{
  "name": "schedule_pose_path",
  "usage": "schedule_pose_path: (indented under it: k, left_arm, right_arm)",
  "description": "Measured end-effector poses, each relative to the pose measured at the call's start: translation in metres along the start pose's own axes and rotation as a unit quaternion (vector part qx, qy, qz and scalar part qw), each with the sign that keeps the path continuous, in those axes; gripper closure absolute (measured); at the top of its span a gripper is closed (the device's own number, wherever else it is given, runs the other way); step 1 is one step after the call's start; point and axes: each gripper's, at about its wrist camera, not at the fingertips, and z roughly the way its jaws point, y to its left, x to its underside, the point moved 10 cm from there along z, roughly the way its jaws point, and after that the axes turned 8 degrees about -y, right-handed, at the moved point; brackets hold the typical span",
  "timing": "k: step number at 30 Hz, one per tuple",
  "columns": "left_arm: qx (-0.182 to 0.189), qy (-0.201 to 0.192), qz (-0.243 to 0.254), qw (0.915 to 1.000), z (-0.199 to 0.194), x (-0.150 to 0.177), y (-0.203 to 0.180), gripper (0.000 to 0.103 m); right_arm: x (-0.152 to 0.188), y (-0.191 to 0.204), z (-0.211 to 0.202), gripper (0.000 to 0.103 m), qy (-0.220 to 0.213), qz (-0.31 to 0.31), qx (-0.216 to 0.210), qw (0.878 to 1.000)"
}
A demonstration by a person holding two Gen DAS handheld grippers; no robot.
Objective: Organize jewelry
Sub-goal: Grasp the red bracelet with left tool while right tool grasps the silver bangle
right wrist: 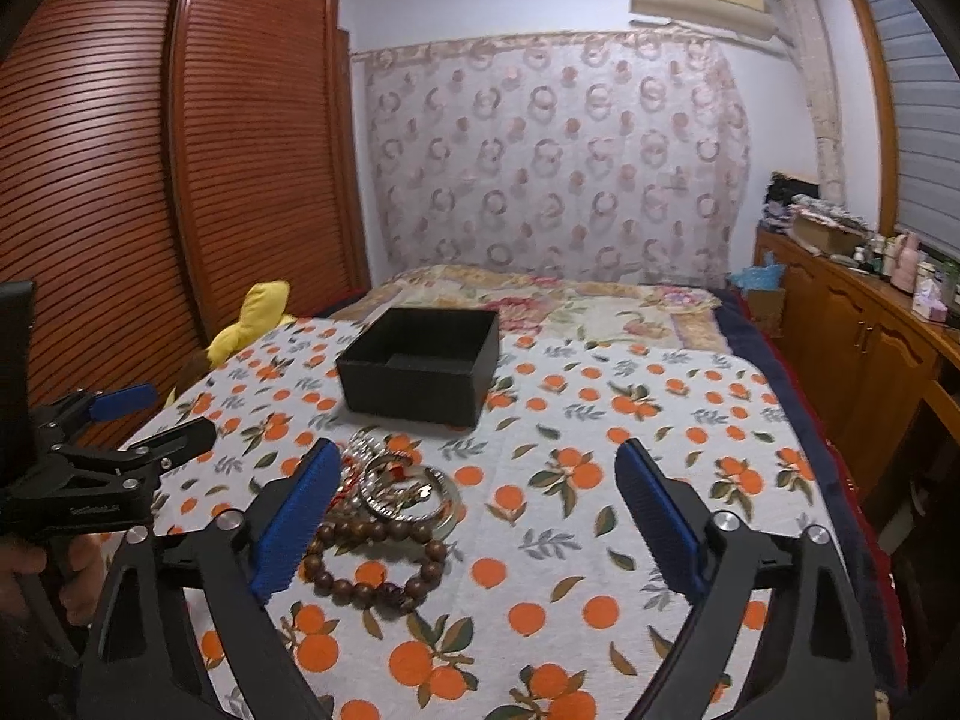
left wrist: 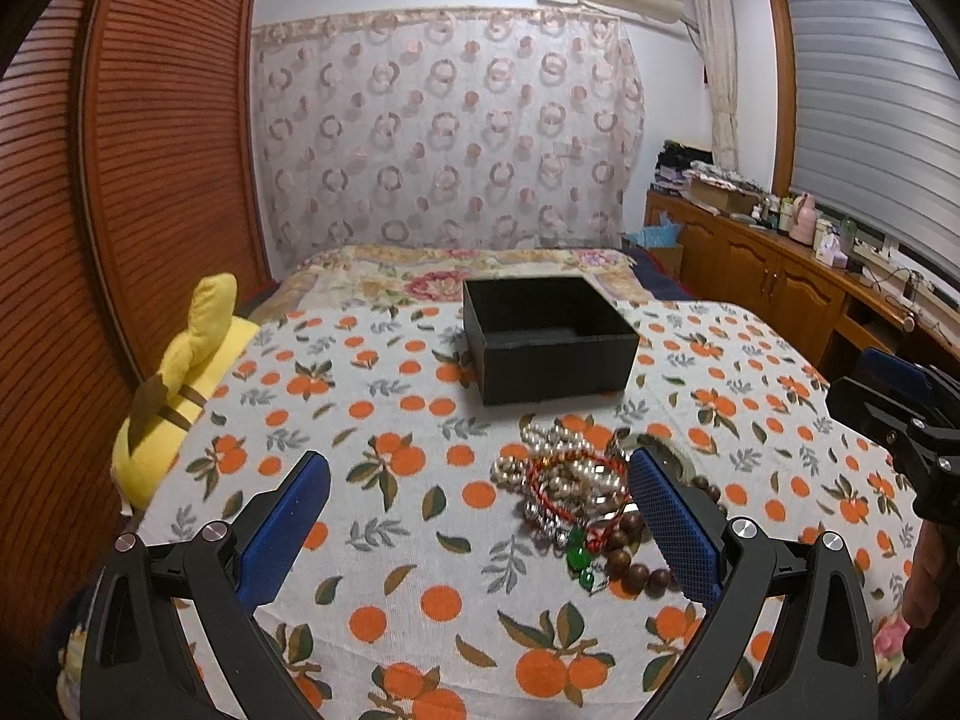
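Orange-print cloth (left wrist: 420, 540) covers bed. Left gripper (left wrist: 480, 522) spread wide, jewelry pile (left wrist: 576, 492) by its right finger, black box (left wrist: 549, 339) beyond. Right gripper (right wrist: 480, 504) wide, unloaded.

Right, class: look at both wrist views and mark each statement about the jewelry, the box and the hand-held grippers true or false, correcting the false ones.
1. The black box has jewelry in it. False: what shows of its inside looks empty.
2. The jewelry pile lies on the orange-print cloth, nearer the cameras than the box. True.
3. The left hand-held gripper is shut on a bracelet. False: its jaws are wide open and hold nothing.
4. The right hand-held gripper is open. True.
5. The wooden bead bracelet hangs over the box rim. False: it lies flat on the cloth.
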Motion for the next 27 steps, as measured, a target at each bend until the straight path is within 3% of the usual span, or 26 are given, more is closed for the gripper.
schedule_pose_path:
  k: [4, 14, 19, 27]
  left_arm:
    - [0.013, 0.016, -0.002, 0.9998, 0.007, 0.013, 0.005, 0.007]
    - [0.054, 0.050, -0.004, 0.9973, 0.021, 0.034, 0.004, 0.007]
    - [0.072, 0.062, -0.013, 0.9954, 0.026, 0.039, 0.007, 0.007]
    - [0.098, 0.080, -0.026, 0.9917, 0.035, 0.042, 0.006, 0.035]
  right_arm:
    - [0.012, 0.013, 0.011, 0.025, 0.023, -0.006, -0.036, 0.999]
    - [0.043, 0.058, 0.056, 0.067, 0.099, -0.064, -0.118, 0.986]
    - [0.051, 0.070, 0.077, 0.076, 0.131, -0.066, -0.145, 0.978]
    - [0.065, 0.078, 0.102, 0.083, 0.177, -0.066, -0.157, 0.969]
